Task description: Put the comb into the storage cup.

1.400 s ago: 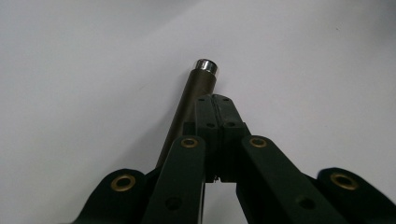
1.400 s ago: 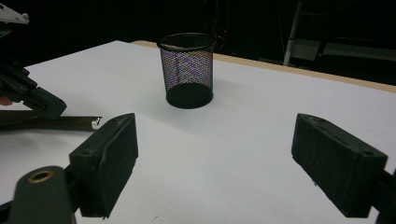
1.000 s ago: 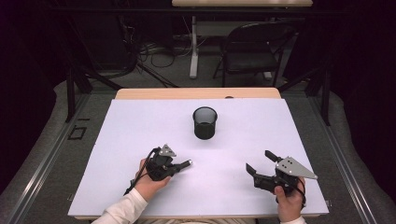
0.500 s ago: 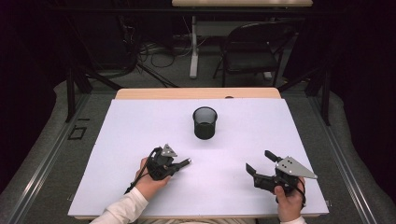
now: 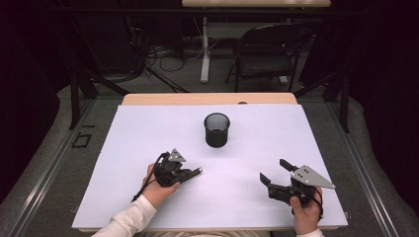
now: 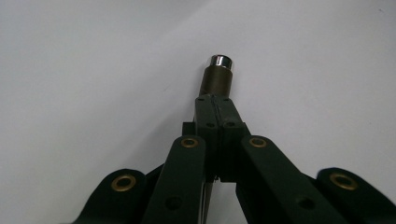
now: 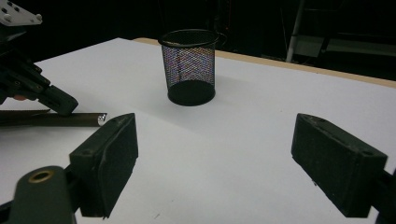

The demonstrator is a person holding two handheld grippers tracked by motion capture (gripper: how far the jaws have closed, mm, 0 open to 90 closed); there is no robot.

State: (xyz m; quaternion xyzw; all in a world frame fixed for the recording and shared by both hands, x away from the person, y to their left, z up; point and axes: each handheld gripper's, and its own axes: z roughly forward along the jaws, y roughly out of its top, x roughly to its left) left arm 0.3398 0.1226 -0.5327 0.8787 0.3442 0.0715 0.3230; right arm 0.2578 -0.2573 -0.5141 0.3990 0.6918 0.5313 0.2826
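The left claw (image 5: 190, 174) is clamped on a dark pen (image 6: 217, 77) with a shiny metal end, holding it low over the white worktop (image 5: 148, 133), near the person's side and well short of the black mesh cup (image 5: 217, 130) standing upright toward the middle. The pen looks light, stiff and smooth, so it could slip or swivel in a loose hold; a grip near mid-barrel, as appears here, should keep it steady. The right claw (image 5: 274, 172) rests near the worktop's right side with its jaws wide apart, holding nothing. Most of the barrel is hidden between the closed jaws, so its full length and far end are hard to judge.
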